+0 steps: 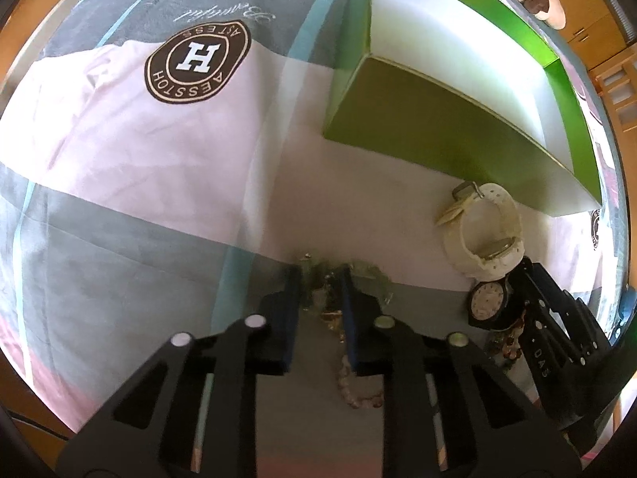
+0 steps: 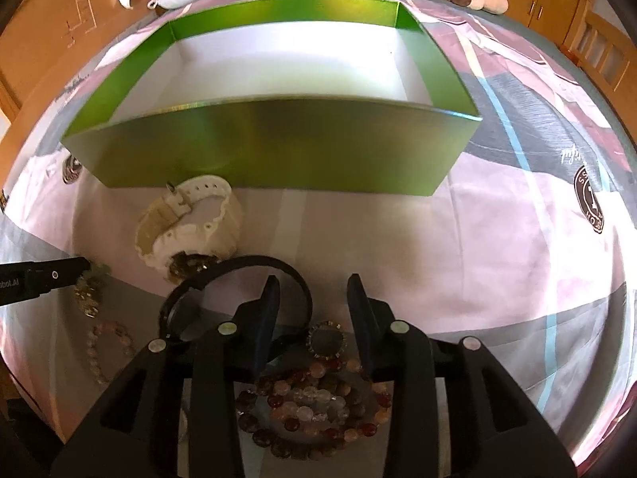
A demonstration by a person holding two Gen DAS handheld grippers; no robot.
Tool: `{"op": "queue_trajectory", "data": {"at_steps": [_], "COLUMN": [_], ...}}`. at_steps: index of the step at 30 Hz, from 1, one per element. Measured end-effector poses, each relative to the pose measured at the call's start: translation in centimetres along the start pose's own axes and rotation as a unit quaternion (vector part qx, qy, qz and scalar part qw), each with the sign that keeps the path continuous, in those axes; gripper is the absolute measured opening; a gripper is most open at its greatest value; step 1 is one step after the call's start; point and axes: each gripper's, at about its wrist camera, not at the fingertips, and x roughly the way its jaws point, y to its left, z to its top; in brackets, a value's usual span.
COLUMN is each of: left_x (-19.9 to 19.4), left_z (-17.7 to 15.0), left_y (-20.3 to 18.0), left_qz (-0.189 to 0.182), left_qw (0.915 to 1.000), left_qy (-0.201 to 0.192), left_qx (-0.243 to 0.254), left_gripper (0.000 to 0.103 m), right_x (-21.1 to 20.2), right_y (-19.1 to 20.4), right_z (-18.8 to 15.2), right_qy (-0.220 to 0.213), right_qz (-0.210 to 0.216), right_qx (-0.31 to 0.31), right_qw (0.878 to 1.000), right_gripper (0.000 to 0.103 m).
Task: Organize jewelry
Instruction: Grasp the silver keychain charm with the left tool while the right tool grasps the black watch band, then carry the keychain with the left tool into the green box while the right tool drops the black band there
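Left wrist view: left hand-held gripper [image 1: 320, 279] narrowly parted around gold jewelry [image 1: 330, 310]; right hand-held gripper [image 2: 312, 288] wide apart above beaded bracelets [image 2: 314, 406].

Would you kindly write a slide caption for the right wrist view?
Right tool open above a pile of reddish bead bracelets, before an empty green cardboard box on the bedsheet.

Left gripper [image 1: 321, 279] astride gold jewelry [image 1: 330, 310], near green box [image 1: 438, 127].

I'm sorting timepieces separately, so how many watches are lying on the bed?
2. A white watch lies just in front of the green box; a black watch lies nearer, beside the right hand-held gripper. Others may be hidden beneath the grippers.
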Motion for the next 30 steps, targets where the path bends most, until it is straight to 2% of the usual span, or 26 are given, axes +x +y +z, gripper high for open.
{"op": "queue_trajectory", "data": {"at_steps": [2, 3, 4, 5, 11, 18, 24, 30], "left_x": [-0.1, -0.2, -0.4, -0.7, -3.0, -5.1, -5.5, -4.6], "left_z": [0.1, 0.1, 0.1, 0.2, 0.4, -0.1, -0.4, -1.0], "left_y": [0.0, 0.0, 0.1, 0.1, 0.3, 0.7, 0.1, -1.4], "left_qz": [-0.005, -0.004, -0.004, -0.005, -0.023, -0.037, -0.025, 0.014], "left_qw": [1.0000, 1.0000, 0.9999, 0.9998, 0.9978, 0.9943, 0.9939, 0.9933], "left_qy": [-0.002, -0.006, -0.010, -0.016, -0.061, -0.100, -0.107, -0.110], "left_qx": [-0.001, -0.003, -0.004, -0.007, -0.007, 0.000, 0.006, 0.033], "left_gripper": [0.013, 0.013, 0.013, 0.013, 0.013, 0.013, 0.013, 0.013], "right_x": [0.0, -0.1, -0.1, -0.2, -1.1, -3.0, -3.5, -3.9], "right_y": [0.2, 0.3, 0.4, 0.4, 0.3, -1.3, -2.3, -2.4], "right_z": [0.0, 0.1, 0.1, 0.1, 0.3, 1.3, 2.0, 1.5], "right_qy": [-0.007, -0.008, -0.007, -0.008, -0.026, -0.070, -0.078, -0.076], "right_qz": [-0.002, 0.001, 0.006, 0.008, 0.017, 0.022, 0.025, 0.019], "right_qx": [-0.006, -0.009, -0.012, -0.013, -0.004, 0.028, 0.044, 0.043], "right_qw": [1.000, 1.000, 1.000, 1.000, 1.000, 0.997, 0.996, 0.996], "right_gripper": [0.031, 0.017, 0.009, 0.008, 0.006, 0.006, 0.006, 0.006]}}
